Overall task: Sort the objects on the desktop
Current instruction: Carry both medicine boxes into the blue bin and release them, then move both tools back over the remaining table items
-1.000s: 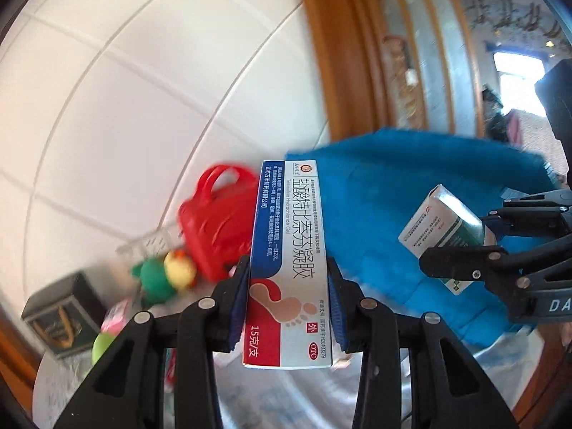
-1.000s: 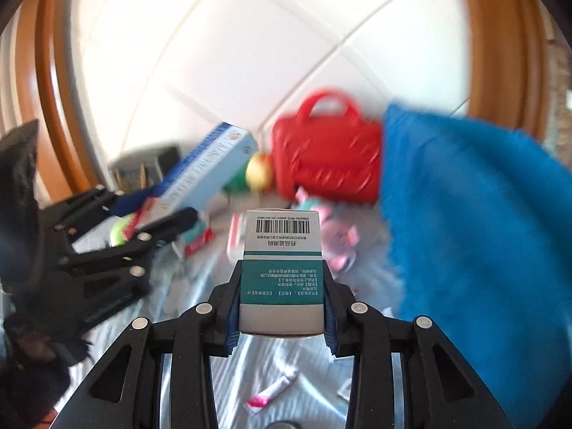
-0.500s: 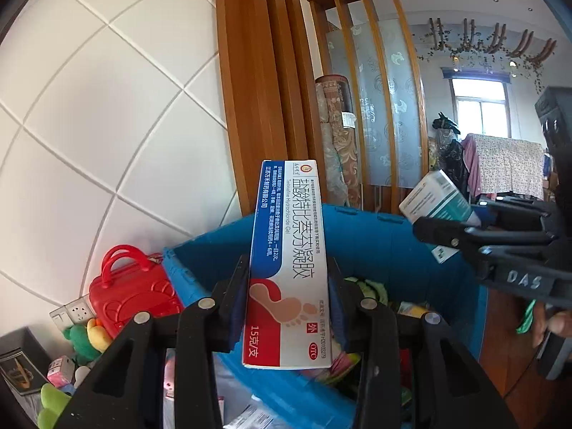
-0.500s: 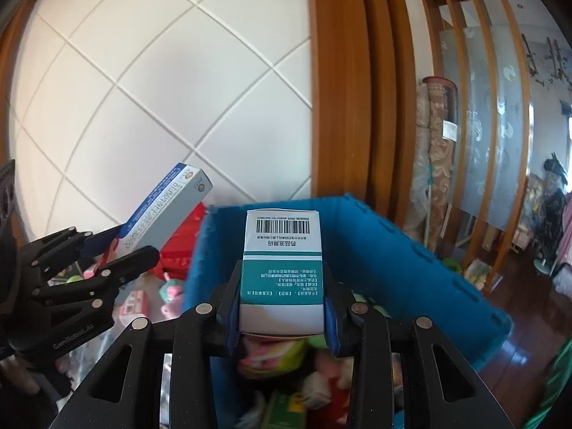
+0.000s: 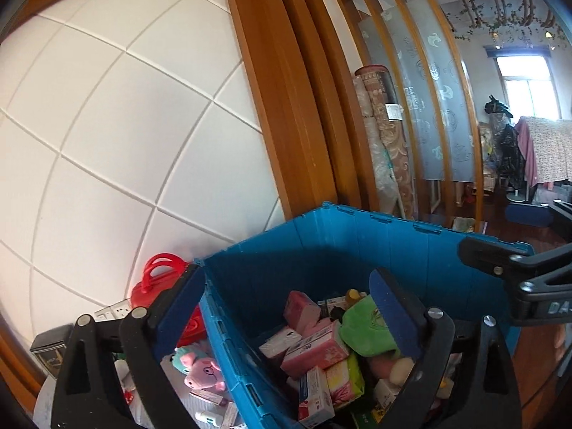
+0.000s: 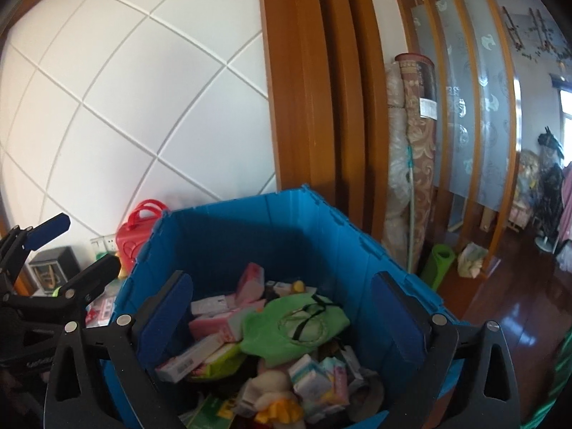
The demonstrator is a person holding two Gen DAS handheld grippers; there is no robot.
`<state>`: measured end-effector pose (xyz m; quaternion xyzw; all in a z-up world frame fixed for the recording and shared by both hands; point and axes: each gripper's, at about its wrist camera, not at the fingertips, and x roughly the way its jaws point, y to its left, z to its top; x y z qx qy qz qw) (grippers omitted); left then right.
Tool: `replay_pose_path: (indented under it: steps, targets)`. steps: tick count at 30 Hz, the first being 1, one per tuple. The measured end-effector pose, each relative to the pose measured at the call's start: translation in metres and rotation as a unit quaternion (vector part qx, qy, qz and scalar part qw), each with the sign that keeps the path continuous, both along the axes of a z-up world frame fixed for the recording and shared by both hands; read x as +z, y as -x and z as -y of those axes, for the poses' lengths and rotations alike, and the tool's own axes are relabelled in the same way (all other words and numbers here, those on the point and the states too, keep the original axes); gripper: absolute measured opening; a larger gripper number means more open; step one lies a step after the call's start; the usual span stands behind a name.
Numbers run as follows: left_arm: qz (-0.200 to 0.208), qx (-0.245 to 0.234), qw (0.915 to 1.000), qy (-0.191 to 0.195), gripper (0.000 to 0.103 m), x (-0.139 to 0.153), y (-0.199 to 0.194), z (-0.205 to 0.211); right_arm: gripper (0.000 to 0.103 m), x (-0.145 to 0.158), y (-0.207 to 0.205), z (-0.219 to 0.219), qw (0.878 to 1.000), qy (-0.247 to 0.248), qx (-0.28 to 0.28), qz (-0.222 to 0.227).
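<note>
The blue crate (image 5: 321, 246) (image 6: 232, 232) lies below both grippers, piled with pink, white and teal boxes, a green cloth piece (image 5: 364, 325) (image 6: 293, 321) and soft toys. My left gripper (image 5: 286, 307) (image 6: 71, 254) hangs over its left wall. The jaws are opening, spread wide, with nothing between them. My right gripper (image 6: 282, 314) (image 5: 514, 236) hangs over the crate's middle, jaws likewise opening and wide with nothing held. A red, white and blue box (image 5: 314, 397) lies among the pile. Which teal box was the one carried I cannot tell.
Left of the crate, on the table, are a red toy case (image 5: 161, 279) (image 6: 137, 232), a pink pig plush (image 5: 203, 371) and a black box (image 5: 50, 346) against the white panelled wall. Rolled carpets (image 6: 414, 143), a green roll (image 6: 439, 261) and wooden floor lie right of it.
Both grippers swung from the table to above the blue crate, then opened. The ointment box has left the left jaws and the teal-and-white box has left the right jaws.
</note>
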<state>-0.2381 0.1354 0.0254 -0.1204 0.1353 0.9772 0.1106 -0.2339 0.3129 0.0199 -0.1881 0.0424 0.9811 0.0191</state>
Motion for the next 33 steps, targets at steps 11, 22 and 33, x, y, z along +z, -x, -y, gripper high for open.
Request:
replay_pose_path:
  steps: [11, 22, 33]
  targets:
    - [0.009, 0.056, 0.9984, 0.005, 0.094, -0.006, -0.004, 0.017, 0.103, -0.005, -0.017, 0.005, 1.0, 0.009, 0.024, -0.013]
    - [0.011, 0.109, 0.9939, -0.002, 0.094, -0.014, -0.014, 0.044, 0.103, -0.018, -0.02, 0.019, 0.998, 0.016, 0.058, 0.001]
    - [0.021, 0.15, 0.9884, -0.003, 0.094, -0.027, -0.029, 0.082, 0.103, -0.02, -0.033, 0.047, 0.996, 0.02, 0.087, -0.007]
